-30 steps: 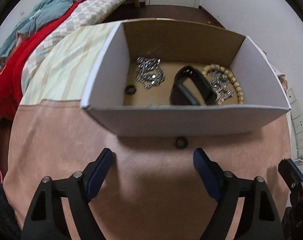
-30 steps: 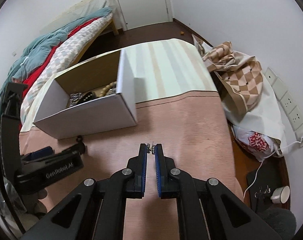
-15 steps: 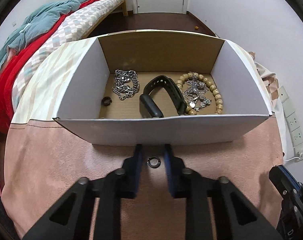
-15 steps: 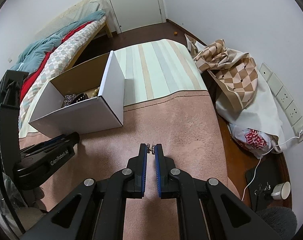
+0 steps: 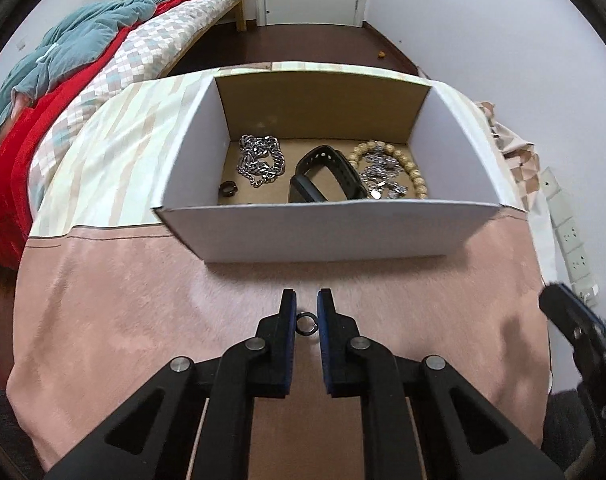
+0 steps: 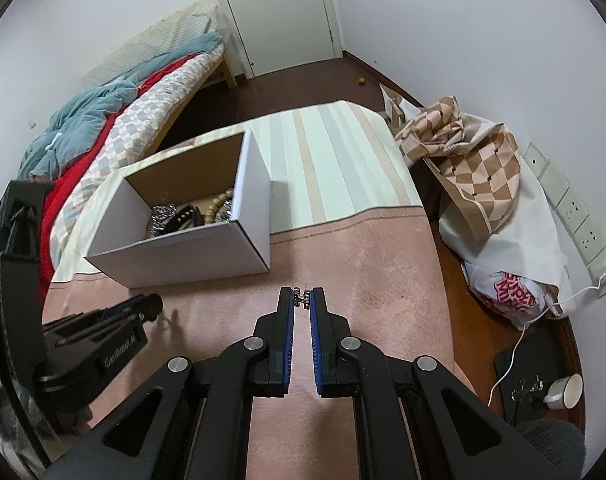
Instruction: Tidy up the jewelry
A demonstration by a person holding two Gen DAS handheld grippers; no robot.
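Observation:
A small dark ring (image 5: 306,325) sits between the pads of my left gripper (image 5: 307,305), whose jaws are closing and press on it just above the pink cloth (image 5: 143,320). Ahead stands the white cardboard box (image 5: 327,232), which holds a silver chain (image 5: 259,160), a black watch band (image 5: 327,178), a bead bracelet (image 5: 409,166), a silver necklace (image 5: 379,180) and another dark ring (image 5: 228,189). My right gripper (image 6: 302,300) is shut on a tiny silver piece (image 6: 302,301) at its tips, to the right of the box (image 6: 191,256). The left gripper (image 6: 143,308) shows at its lower left.
Beyond the pink cloth lies a striped cover (image 6: 335,160). A bed with red and teal bedding (image 6: 103,120) is at the left. At the right are a checkered cloth pile (image 6: 471,160), a plastic bag (image 6: 507,292), wall sockets (image 6: 575,208), a white cable and a cup (image 6: 567,392).
My left jaws went from wide open to closed on the ring in front of the box, and the gripper has risen a little. The right gripper stays shut on its silver piece.

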